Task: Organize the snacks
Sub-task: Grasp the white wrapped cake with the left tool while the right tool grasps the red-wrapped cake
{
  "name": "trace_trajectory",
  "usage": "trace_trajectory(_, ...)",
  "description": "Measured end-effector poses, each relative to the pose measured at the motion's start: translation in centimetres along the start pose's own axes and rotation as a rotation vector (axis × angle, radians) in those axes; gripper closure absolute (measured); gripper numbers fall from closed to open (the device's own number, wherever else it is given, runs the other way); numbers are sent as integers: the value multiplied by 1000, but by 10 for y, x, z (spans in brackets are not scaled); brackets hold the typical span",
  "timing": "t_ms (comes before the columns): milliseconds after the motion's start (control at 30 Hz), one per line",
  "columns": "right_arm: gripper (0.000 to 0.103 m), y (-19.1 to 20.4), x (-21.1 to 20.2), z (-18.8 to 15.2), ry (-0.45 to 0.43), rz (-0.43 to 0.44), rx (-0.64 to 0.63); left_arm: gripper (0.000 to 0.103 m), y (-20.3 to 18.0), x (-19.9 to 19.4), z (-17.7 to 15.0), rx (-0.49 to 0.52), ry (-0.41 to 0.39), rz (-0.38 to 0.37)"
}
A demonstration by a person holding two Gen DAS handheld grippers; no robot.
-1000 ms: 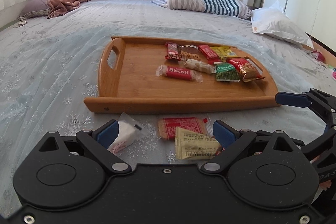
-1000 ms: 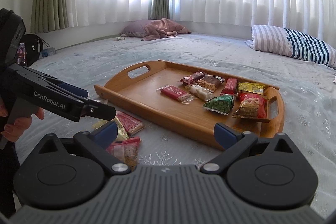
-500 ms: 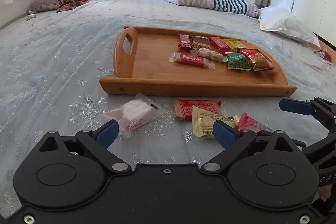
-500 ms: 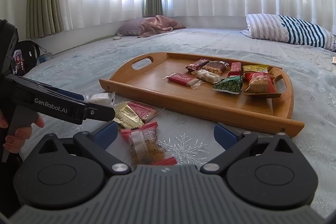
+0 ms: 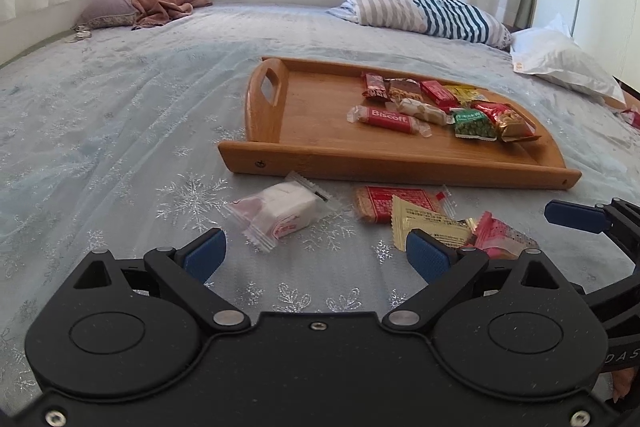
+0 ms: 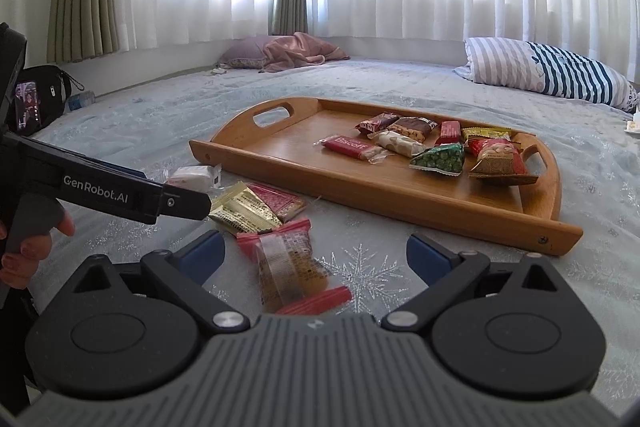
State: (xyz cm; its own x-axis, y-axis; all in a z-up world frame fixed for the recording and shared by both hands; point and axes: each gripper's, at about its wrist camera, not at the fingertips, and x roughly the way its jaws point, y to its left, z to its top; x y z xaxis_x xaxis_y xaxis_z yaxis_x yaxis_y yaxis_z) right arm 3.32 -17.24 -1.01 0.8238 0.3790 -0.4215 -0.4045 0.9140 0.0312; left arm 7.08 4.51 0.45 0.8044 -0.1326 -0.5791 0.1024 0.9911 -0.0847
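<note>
A wooden tray (image 5: 312, 123) (image 6: 288, 155) lies on the bedspread with several wrapped snacks on its right half, among them a red Biscoff bar (image 5: 387, 118) (image 6: 350, 145) and a green pea pack (image 5: 474, 125) (image 6: 440, 158). Loose on the bed in front of it lie a white marshmallow pack (image 5: 282, 213) (image 6: 192, 175), a red cracker pack (image 5: 384, 202) (image 6: 278, 201), a gold sachet (image 5: 428, 227) (image 6: 240, 213) and a red-ended clear pack (image 5: 500, 237) (image 6: 288, 265). My left gripper (image 5: 316, 257) is open, short of the marshmallow pack. My right gripper (image 6: 316, 255) is open, with the clear pack between its fingers.
A striped pillow (image 5: 420, 13) (image 6: 548, 77) and a white bag (image 5: 560, 61) lie at the far right. A pink blanket on a cushion (image 5: 160, 3) (image 6: 292, 53) sits by the curtained window. A hand (image 6: 24, 251) holds the left gripper's handle at the left.
Both grippers pulled back from the tray and down toward the loose snacks. The clear red-ended pack now lies between the right fingers, and the marshmallow pack lies farther ahead of the left gripper.
</note>
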Motion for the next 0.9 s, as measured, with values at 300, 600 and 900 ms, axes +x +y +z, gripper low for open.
trace_trajectory(300,24,-4,2,-5,10,39,24,14,1,1,1,14,-20,18)
trace_trajectory(600,24,-4,7,-8,18,65,16,19,12,20,11,-12,-28,63)
trace_trajectory(900,24,-1,9,-11,15,73,-4,37,17,31,17,-37,-14,16)
